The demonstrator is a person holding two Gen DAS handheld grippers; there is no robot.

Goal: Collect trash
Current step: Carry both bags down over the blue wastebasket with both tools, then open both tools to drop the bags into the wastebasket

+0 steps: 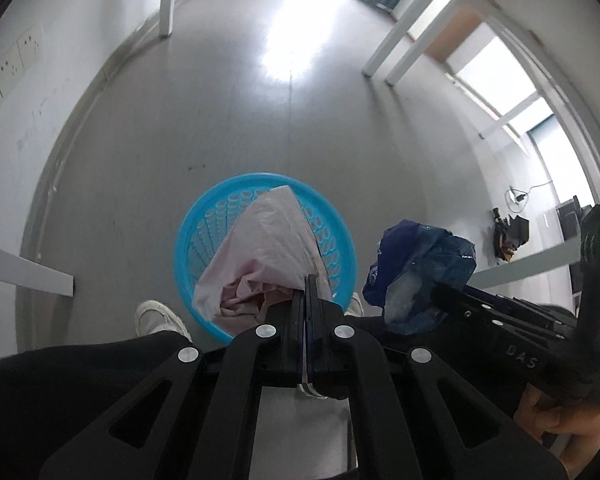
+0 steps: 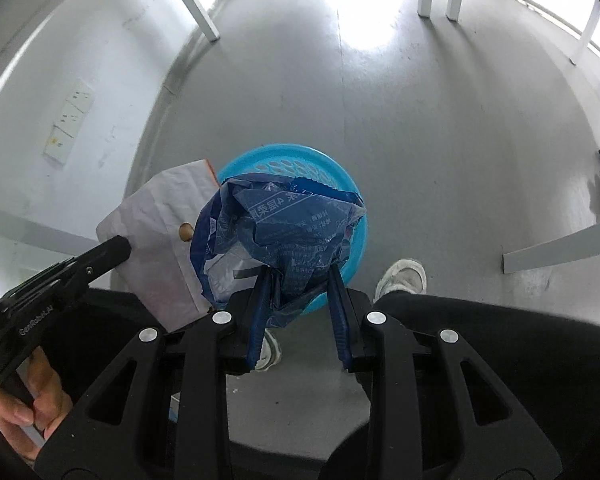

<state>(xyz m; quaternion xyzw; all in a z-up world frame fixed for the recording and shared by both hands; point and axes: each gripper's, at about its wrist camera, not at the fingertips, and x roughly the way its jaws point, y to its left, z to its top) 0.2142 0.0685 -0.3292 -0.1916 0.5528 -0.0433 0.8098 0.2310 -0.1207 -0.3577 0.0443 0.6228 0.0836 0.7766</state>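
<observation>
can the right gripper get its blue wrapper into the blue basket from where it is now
Probably yes. The right gripper holds the blue wrapper over the blue basket, and nothing blocks the drop.

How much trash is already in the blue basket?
None that shows yet. The left claw is shut on a pale paper bag, and the right claw grips a crumpled blue plastic bag. Both hang over the blue basket. Dropping them in is still left.

My grippers are black plastic with round silver screws; the left gripper (image 1: 308, 300) has plain black fingers, the right gripper (image 2: 300, 292) blue-padded ones. I wear black trousers (image 1: 60, 380) and white sneakers (image 2: 404, 278).
</observation>
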